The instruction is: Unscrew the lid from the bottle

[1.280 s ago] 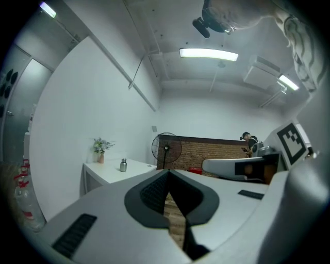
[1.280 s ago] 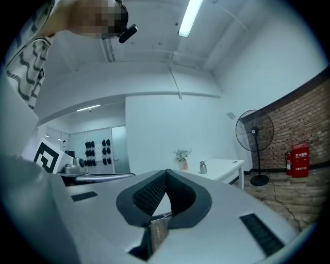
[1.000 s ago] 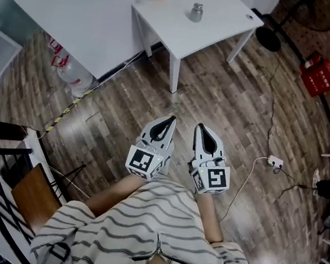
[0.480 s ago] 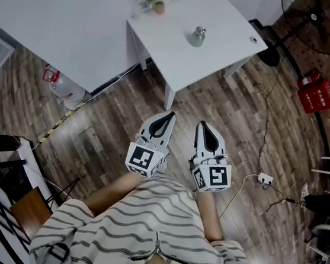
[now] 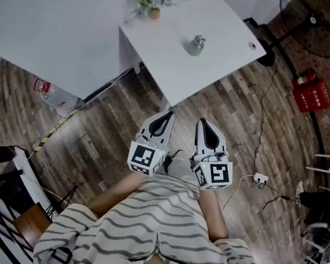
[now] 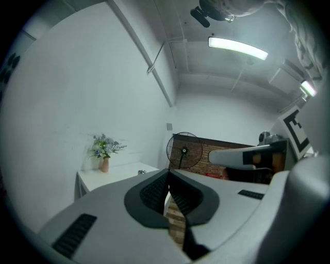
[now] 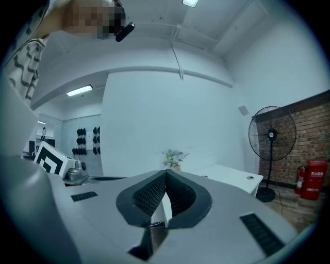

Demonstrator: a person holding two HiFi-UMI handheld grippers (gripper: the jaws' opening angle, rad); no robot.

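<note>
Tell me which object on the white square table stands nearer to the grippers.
The small grey bottle, mid-table; the terracotta vase of flowers stands farther back.

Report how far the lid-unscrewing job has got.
Done: nothing visible. The bottle stands on the white table with its lid apparently on. In hand: nothing; the left gripper and right gripper are both shut and empty, held over the wooden floor short of the table. Left: reach the table, hold the bottle, grip the lid, twist it off.

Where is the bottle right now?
Head view, upper centre: the bottle stands on the small white table, right of the flower pot.
</note>
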